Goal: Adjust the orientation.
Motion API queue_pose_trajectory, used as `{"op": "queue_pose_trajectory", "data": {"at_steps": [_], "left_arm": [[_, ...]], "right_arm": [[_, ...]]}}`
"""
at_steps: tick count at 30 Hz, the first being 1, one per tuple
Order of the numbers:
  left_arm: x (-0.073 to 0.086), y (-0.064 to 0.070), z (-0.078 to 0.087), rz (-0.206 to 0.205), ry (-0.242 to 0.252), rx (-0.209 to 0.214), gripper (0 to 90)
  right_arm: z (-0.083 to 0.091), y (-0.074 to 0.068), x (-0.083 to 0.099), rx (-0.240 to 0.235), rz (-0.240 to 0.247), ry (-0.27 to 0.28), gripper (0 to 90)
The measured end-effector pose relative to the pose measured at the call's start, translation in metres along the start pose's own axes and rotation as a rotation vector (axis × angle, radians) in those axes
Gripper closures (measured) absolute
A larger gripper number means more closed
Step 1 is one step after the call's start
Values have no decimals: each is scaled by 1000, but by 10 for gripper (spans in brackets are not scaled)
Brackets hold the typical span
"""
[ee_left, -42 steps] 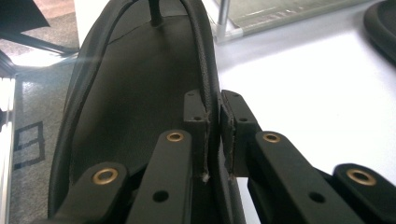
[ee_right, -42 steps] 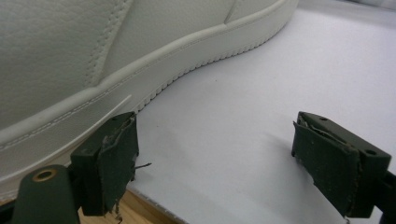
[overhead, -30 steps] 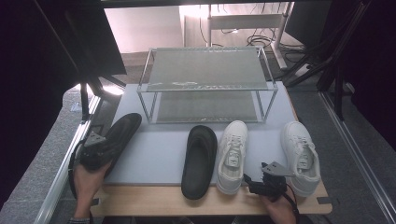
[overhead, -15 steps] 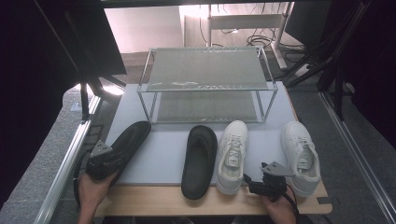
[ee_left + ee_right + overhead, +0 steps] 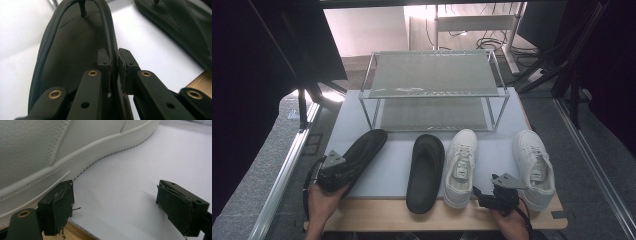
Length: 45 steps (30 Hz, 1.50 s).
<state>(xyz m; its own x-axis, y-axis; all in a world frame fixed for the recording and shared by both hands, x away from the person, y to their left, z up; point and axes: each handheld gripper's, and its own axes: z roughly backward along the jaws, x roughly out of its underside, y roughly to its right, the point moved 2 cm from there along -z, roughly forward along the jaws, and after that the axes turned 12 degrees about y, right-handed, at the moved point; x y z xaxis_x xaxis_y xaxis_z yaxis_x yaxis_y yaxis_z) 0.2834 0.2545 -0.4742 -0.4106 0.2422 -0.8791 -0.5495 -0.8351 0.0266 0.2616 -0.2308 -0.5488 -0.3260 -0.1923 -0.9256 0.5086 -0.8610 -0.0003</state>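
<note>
A black slipper (image 5: 364,147) lies at an angle at the left of the grey mat (image 5: 389,172), and my left gripper (image 5: 341,171) is shut on its heel end. In the left gripper view the jaws pinch the slipper's side rim (image 5: 113,53), with my left gripper (image 5: 114,62) closed tight. A second black slipper (image 5: 426,165) lies in the middle. Two white sneakers (image 5: 460,165) (image 5: 534,167) lie to its right. My right gripper (image 5: 486,196) is low between them and open; in its own view my right gripper (image 5: 125,207) has the left sneaker's sole (image 5: 82,155) beside its left jaw.
A two-tier metal mesh shoe rack (image 5: 434,75) stands at the back of the mat, both shelves bare. The wooden table edge (image 5: 382,217) runs along the front. A metal rail (image 5: 282,175) borders the left side. The other black slipper (image 5: 180,22) lies off to the right.
The left gripper has carried the left black slipper to the right, further onto the mat. The right gripper and the other shoes have stayed put.
</note>
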Motion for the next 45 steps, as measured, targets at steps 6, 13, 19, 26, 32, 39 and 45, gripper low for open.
{"op": "queue_pose_trajectory", "data": {"at_steps": [6,13,19,26,32,39,45], "left_arm": [[-8,10,-15,-9,13,16,800],[-14,17,-31,-14,20,14,793],[-19,19,-42,-3,24,5,805],[-25,20,-57,2,23,7,821],[-30,19,-69,17,34,-2,826],[-37,20,-86,21,39,-21,835],[-43,21,-105,22,43,-50,839]], "right_arm": [[0,0,0,0,0,0,148],[0,0,0,0,-1,0,148],[0,0,0,0,-1,0,148],[0,0,0,0,-1,0,148],[0,0,0,0,-1,0,148],[0,0,0,0,-1,0,148],[0,0,0,-1,-1,0,148]]}}
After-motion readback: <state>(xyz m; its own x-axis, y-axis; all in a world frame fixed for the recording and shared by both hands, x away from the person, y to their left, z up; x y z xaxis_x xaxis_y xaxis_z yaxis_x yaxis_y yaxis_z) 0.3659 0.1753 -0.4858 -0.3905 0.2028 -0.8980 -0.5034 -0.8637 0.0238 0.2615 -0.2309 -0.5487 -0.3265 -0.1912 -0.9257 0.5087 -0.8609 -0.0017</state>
